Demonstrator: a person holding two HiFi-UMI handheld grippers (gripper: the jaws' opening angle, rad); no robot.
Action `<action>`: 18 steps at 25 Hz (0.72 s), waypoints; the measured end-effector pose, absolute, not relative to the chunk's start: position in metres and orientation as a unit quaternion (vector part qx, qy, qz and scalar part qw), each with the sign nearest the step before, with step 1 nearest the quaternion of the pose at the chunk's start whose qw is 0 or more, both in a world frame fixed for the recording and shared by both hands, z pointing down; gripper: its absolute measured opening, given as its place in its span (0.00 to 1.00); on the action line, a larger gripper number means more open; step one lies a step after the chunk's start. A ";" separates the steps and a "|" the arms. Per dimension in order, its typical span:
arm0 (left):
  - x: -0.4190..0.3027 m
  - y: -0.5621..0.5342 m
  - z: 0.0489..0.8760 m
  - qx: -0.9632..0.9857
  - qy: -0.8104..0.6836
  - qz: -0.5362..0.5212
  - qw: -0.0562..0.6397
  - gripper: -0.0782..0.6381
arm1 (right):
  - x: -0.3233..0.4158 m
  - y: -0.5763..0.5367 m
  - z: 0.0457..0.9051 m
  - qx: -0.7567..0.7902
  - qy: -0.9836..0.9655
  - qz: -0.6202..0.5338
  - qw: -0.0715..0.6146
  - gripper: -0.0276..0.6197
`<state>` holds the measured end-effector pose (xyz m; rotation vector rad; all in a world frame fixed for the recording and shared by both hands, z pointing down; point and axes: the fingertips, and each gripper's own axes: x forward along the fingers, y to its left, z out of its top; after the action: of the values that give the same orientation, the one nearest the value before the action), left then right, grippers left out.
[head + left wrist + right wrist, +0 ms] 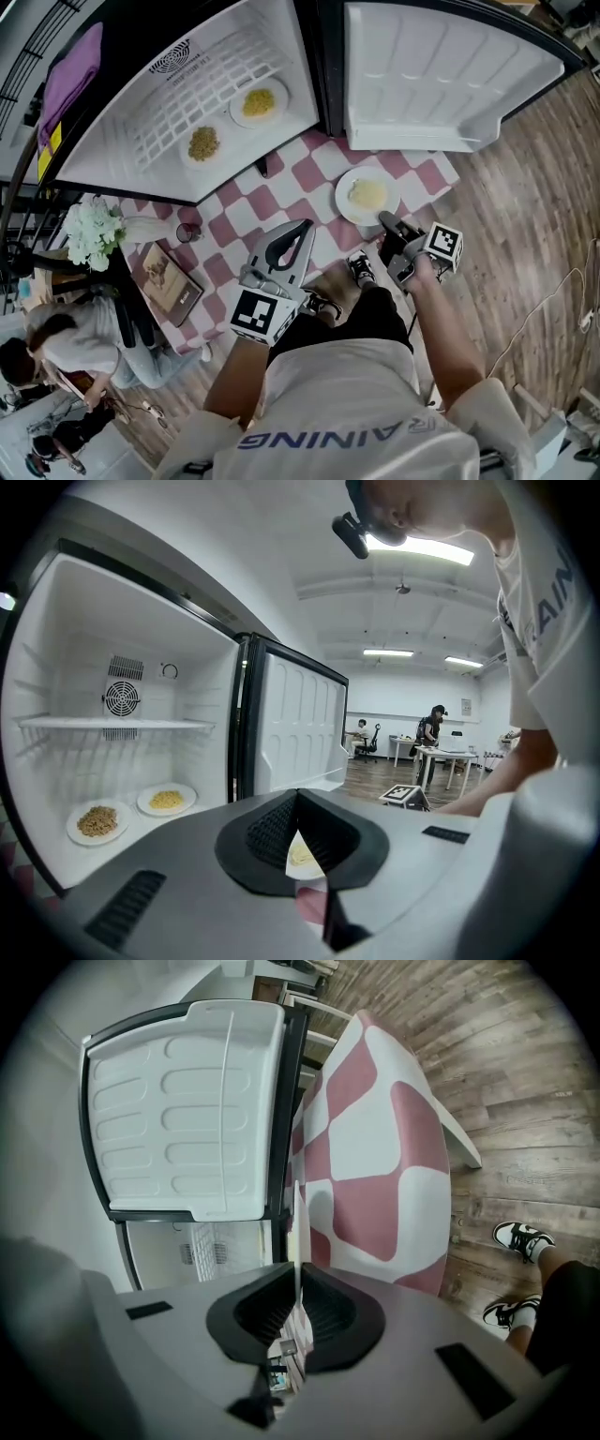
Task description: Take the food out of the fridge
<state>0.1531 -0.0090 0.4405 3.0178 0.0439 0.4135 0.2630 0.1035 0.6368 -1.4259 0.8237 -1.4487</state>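
Plate (345, 202) on checkered surface (281, 202) before fridge (450, 75), rim clamped in right gripper (385, 221) jaws. Left gripper (304, 227) jaws clenched, empty. Two more plates (239, 112) inside fridge.

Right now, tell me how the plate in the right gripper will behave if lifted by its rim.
The plate looks rigid, so it should lift whole. The right gripper pinches only one edge, so it will probably tip away. The loose pale food could slide if it tilts.
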 end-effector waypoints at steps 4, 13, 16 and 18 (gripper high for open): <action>0.155 -0.008 0.445 0.988 0.015 0.142 0.049 0.12 | 0.275 0.099 0.643 -0.587 0.326 -0.582 0.460 0.09; 0.144 -0.017 0.449 0.987 0.004 0.148 0.056 0.12 | 0.276 0.089 0.644 -0.635 0.349 -0.567 0.391 0.16; 0.141 -0.020 0.449 0.987 0.001 0.148 0.058 0.12 | 0.272 0.085 0.641 -0.640 0.376 -0.566 0.360 0.31; 0.139 -0.021 0.449 0.987 0.000 0.148 0.061 0.12 | 0.270 0.085 0.640 -0.649 0.395 -0.565 0.321 0.35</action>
<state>0.1390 -0.0206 0.4492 2.9870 0.0004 0.4472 0.2695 0.0847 0.6403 -1.7059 1.0377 -1.4848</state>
